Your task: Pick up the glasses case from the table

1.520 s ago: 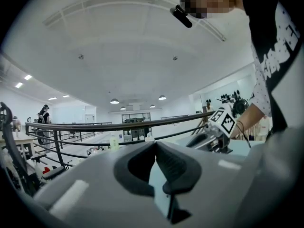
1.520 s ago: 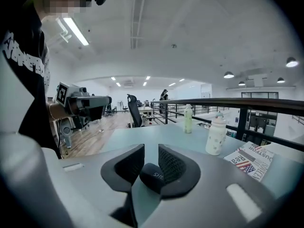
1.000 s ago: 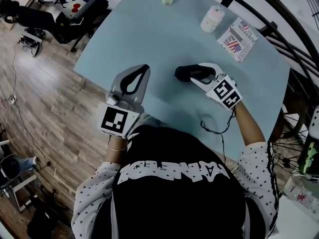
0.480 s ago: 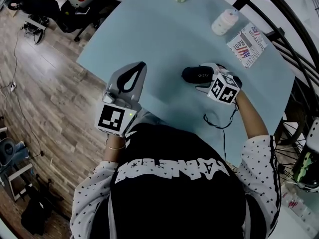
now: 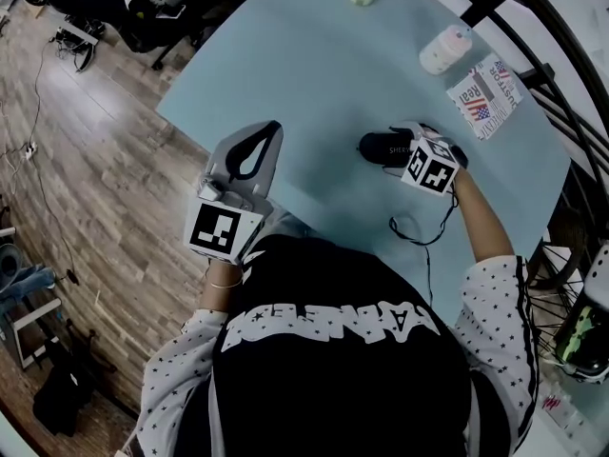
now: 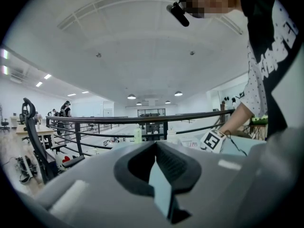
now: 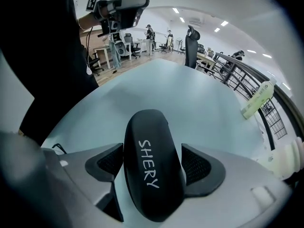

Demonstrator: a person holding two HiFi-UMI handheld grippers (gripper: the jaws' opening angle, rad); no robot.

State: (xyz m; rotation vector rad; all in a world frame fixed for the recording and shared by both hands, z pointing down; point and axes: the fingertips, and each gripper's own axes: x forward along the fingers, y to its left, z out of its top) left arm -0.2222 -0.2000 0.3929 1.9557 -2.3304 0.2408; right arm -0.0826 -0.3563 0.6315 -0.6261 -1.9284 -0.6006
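Lowered further, the right gripper is opening astride the glasses case, white container and card well beyond.

Wood-plank floor, black railing, office chair, round ceiling lights

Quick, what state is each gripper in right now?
Left gripper: shut, empty.
Right gripper: jaws opening, glasses case between them, not clamped.
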